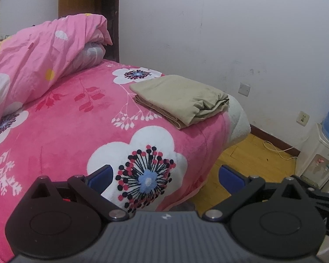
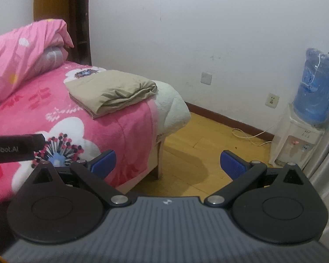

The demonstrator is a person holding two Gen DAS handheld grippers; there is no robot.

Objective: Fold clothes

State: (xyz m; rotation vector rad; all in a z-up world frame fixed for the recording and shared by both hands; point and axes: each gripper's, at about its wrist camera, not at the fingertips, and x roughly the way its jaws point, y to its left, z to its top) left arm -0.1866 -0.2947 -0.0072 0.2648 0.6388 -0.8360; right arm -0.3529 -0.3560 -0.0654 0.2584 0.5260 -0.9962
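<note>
— White walls, yellow wood floor, and a bed under a bright pink fleece blanket with big white flowers (image 1: 61, 118). From the left wrist camera, where's the clothing?

— At about one o'clock from the left gripper (image 1: 164, 178): a khaki-beige cloth garment (image 1: 177, 97), folded into a flat rectangle near the bed's far corner. Its folded edges are fairly square, though the end at three o'clock bunches a little. Both blue-padded jaws stand wide apart with nothing between them, well short of the garment.

— And the crumpled pink flowered quilt (image 1: 41, 59)?

— Heaped at ten o'clock, apart from the garment. Bedding, I'd say, not part of the job.

— Now the right wrist camera?

— Same folded garment (image 2: 111, 92) at eleven o'clock from the right gripper (image 2: 167, 163), which hangs over the floor beside the bed, jaws spread and empty. A white water dispenser with a blue bottle (image 2: 304, 118) stands at two o'clock.

— So how far along?

— This piece looks finished. I see no other loose clothes, so the folding may be done.
</note>
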